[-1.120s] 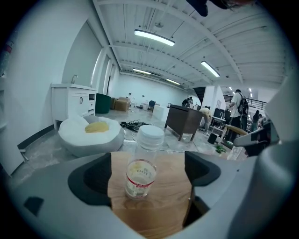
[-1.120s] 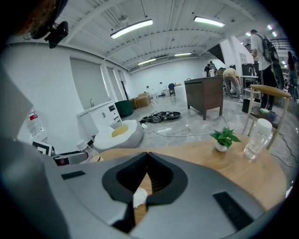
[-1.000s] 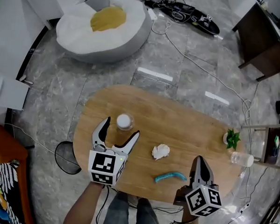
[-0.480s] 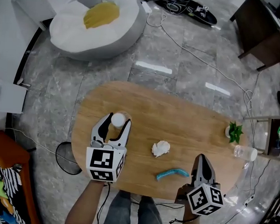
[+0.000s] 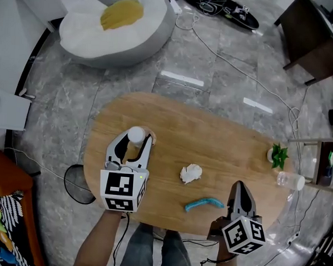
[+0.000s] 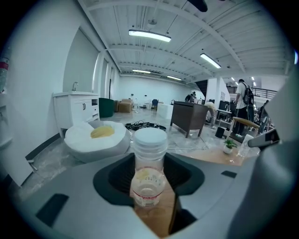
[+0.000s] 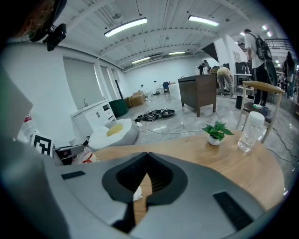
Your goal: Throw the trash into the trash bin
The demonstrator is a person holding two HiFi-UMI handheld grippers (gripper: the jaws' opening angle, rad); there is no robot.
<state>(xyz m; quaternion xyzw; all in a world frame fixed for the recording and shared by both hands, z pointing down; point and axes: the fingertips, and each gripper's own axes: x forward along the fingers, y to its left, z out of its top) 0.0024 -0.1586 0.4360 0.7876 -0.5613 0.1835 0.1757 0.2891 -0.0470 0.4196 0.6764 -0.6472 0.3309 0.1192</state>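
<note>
Left tongs (image 5: 135, 140) are at the left end of the desk (image 5: 216, 140), and their jaws have just been closing; the plastic bottle (image 5: 136, 135) stands upright between them, white cap on top, and the left gripper view shows the dark pads pressed against its clear sides, so that's a grasp; the bottle's base is on the desk's wood, label low on its body.

Over at the desk's near right edge, the right tongs (image 5: 239, 187) hover with jaws clenched tip to tip and nothing between them; the right gripper view shows the two pads meeting in a closed seam.

More trash on the desk: a crumpled white paper ball (image 5: 190, 173) lies near the desk's middle, apart from both tongs; a curled blue strip (image 5: 204, 204) lies toward the desk's near edge, just left of the right tongs' tips and not touching them.

At the desk's far right end sits a small green plant (image 5: 278, 155) in a pale pot, and just beside it a clear container (image 5: 289, 181) lies at the rim.

The trash bin (image 5: 67, 183), a dark round basket, stands on the floor right against the desk's left edge, below the left tongs; a grey-and-white beanbag (image 5: 116, 21) sits on the floor well beyond the desk's far side.
</note>
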